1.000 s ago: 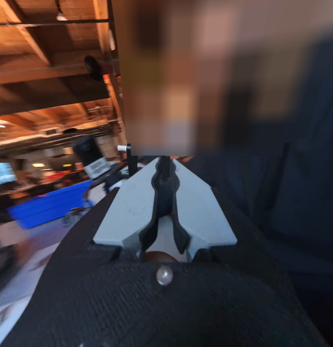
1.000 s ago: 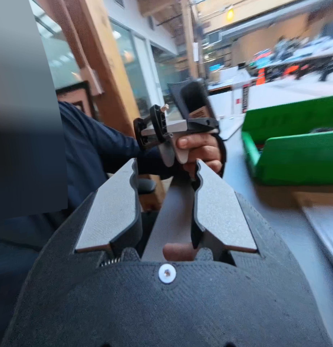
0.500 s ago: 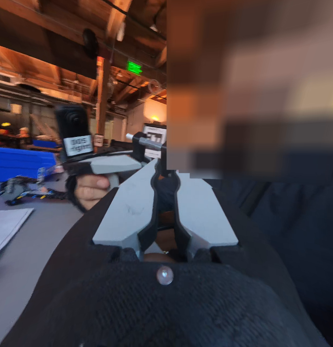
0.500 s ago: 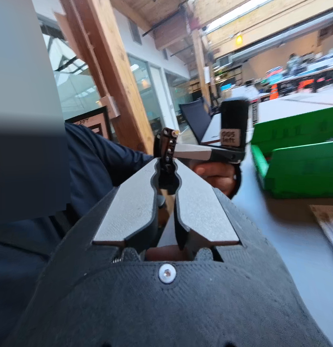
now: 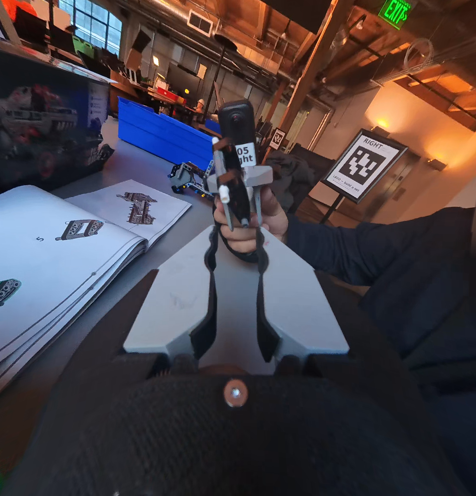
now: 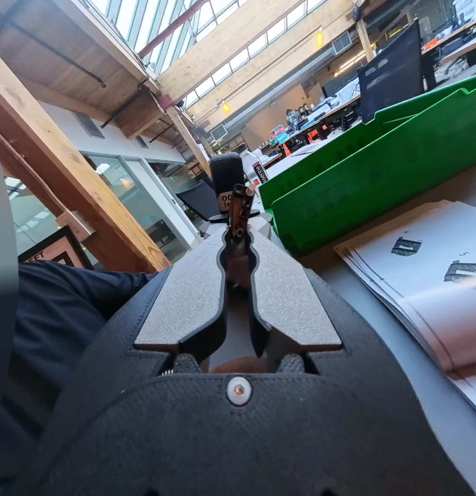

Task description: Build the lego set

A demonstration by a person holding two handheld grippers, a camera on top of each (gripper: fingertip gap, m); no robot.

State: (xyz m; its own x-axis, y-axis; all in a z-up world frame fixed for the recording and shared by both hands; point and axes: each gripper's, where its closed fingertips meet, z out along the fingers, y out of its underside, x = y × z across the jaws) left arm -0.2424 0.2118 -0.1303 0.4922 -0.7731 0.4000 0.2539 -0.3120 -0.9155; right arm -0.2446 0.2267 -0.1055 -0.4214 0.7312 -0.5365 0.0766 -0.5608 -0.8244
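Kid: What is the biggest thing here?

Me: The grey desk (image 5: 135, 158). A dark box (image 5: 43, 128) with a truck picture stands at its far left.

Kid: And the bright things?

Me: A green bin (image 6: 365, 174) sits on one side of the desk and a blue bin (image 5: 161, 131) on the other.

Kid: Is there a book?

Me: Yes, a booklet (image 5: 57, 255) lies open on the desk. It is near the green bin, and its pages show drawings of parts.

Kid: Is any lego built yet?

Me: A small half-built model (image 5: 188, 177) sits on the desk, just in front of the blue bin and past the booklet.

Kid: What is the left claw (image 5: 237, 239) doing?

Me: Its two fingers are spread apart, with nothing between them. It points at the other claw.

Kid: And the right claw (image 6: 237, 233)?

Me: A hand (image 5: 247, 236) holds it up over the desk. Its fingers are pressed close and pinch a lego piece (image 6: 239, 209) at the tips.

Kid: What does the piece look like?

Me: It is a thin dark bar with holes in a row. A grey rod and little white pins stick out of it. It is up in the air between the two claws, not touching the desk.
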